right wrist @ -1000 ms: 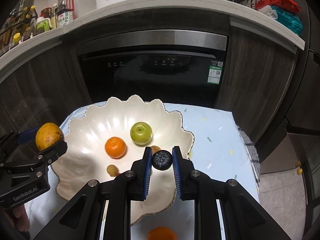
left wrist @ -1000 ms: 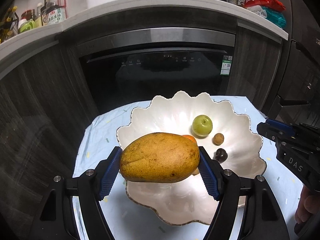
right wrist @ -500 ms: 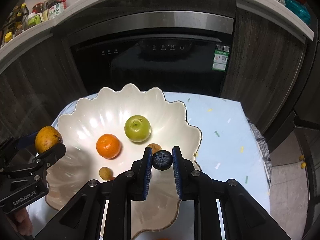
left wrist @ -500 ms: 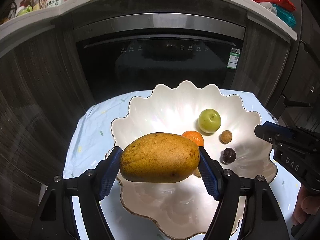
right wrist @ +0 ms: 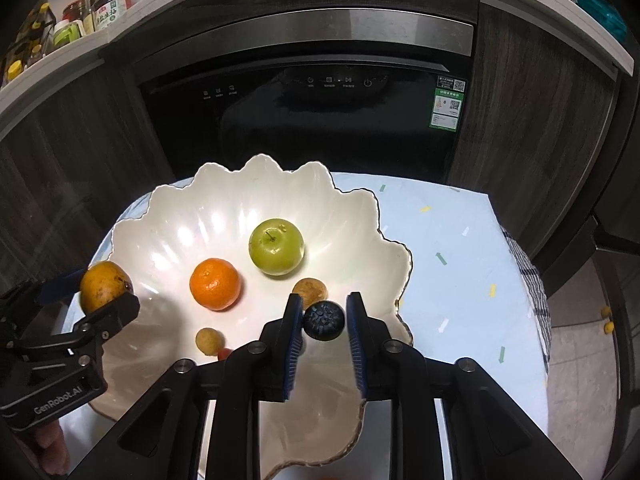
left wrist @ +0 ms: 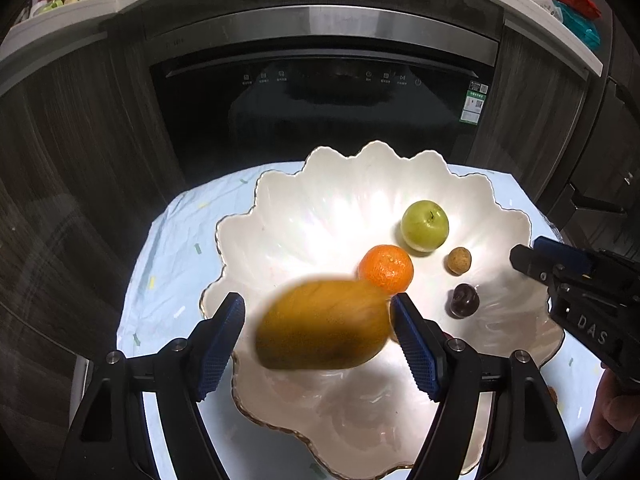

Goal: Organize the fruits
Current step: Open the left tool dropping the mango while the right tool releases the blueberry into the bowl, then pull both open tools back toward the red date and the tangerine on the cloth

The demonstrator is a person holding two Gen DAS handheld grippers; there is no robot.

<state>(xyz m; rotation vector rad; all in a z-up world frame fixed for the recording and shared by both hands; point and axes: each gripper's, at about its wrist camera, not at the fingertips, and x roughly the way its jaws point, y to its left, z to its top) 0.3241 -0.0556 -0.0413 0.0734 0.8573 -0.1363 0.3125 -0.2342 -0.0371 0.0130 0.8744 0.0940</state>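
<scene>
Kitchen table (right wrist: pixel 460 248), bowl (left wrist: pixel 320 184) on top. Left claw (left wrist: pixel 316 336) apart, mango (left wrist: pixel 324 324) blurred, dropping; could knock orange (left wrist: pixel 386 269). Right claw (right wrist: pixel 323 322) parted, blueberry (right wrist: pixel 324 319) loose.

Blurred mango (left wrist: pixel 324 324) over scalloped bowl (left wrist: pixel 280 208); apple (left wrist: pixel 425 225), tangerine (left wrist: pixel 385 269) inside.

One mango (left wrist: pixel 324 324), one orange (left wrist: pixel 385 269), one apple (left wrist: pixel 425 225), two longans (right wrist: pixel 309 291)

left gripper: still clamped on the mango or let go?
Let go. The left gripper stands open, gaps at both pads; the mango is motion-blurred, dropping over the bowl.
</scene>
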